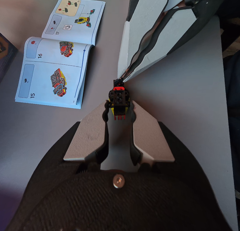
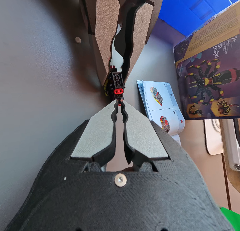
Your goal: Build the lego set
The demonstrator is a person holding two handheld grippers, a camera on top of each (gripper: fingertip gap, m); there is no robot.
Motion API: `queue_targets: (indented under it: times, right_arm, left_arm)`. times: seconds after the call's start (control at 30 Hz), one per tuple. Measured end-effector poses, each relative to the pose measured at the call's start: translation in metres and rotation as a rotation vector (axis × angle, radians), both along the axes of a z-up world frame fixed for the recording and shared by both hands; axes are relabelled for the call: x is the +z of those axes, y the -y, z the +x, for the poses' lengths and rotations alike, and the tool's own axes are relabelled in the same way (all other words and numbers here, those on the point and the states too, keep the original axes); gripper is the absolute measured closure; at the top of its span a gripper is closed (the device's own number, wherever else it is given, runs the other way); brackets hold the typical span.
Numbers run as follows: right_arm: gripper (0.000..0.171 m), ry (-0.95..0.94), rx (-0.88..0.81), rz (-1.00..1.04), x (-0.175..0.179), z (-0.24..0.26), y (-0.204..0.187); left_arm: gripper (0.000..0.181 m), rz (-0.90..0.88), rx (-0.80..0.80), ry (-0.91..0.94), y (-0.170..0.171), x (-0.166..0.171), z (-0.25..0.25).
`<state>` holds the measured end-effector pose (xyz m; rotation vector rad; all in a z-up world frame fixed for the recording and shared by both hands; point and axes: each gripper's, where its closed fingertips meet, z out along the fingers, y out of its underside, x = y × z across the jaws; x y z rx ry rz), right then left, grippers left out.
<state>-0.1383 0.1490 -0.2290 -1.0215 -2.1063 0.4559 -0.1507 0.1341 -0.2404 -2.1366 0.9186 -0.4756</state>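
Note:
My left gripper [image 1: 119, 105] is shut on a small lego assembly [image 1: 118, 98] of black, yellow and red bricks and holds it above the grey table [image 1: 175, 94]. The assembly also shows in the right wrist view [image 2: 116, 84], with a red brick [image 2: 118, 91] on its near end. My right gripper [image 2: 120, 101] is shut on a small black piece [image 2: 121, 98] and holds it against that end of the assembly. In the left wrist view the right gripper [image 1: 122, 79] comes in from the upper right, tip to tip with the left one.
An open instruction booklet [image 1: 54, 68] lies on the table to the left; it also shows in the right wrist view [image 2: 162, 105]. The set's box [image 2: 207, 75] stands behind it. A blue container [image 2: 188, 10] and a white device [image 2: 213, 137] sit at the table's edge. Left and right tips are no more than a few centimetres apart. The white device [image 2: 213, 137] is about 35 cm from both grippers' fingertips.

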Motion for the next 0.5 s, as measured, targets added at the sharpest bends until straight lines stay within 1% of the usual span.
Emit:
queue_targets:
  times: [0.2, 0.5]
  right_arm:
    - [0.170, 0.001, -0.004, 0.066, -0.0008, -0.0019, -0.0012]
    - [0.171, 0.035, 0.047, 0.222, -0.0004, -0.0043, -0.0019]
  left_arm:
    - [0.152, -0.015, 0.010, 0.004, -0.0014, -0.0013, -0.0010]
    - [0.152, -0.008, 0.017, -0.024, -0.0023, -0.0038, -0.0019]
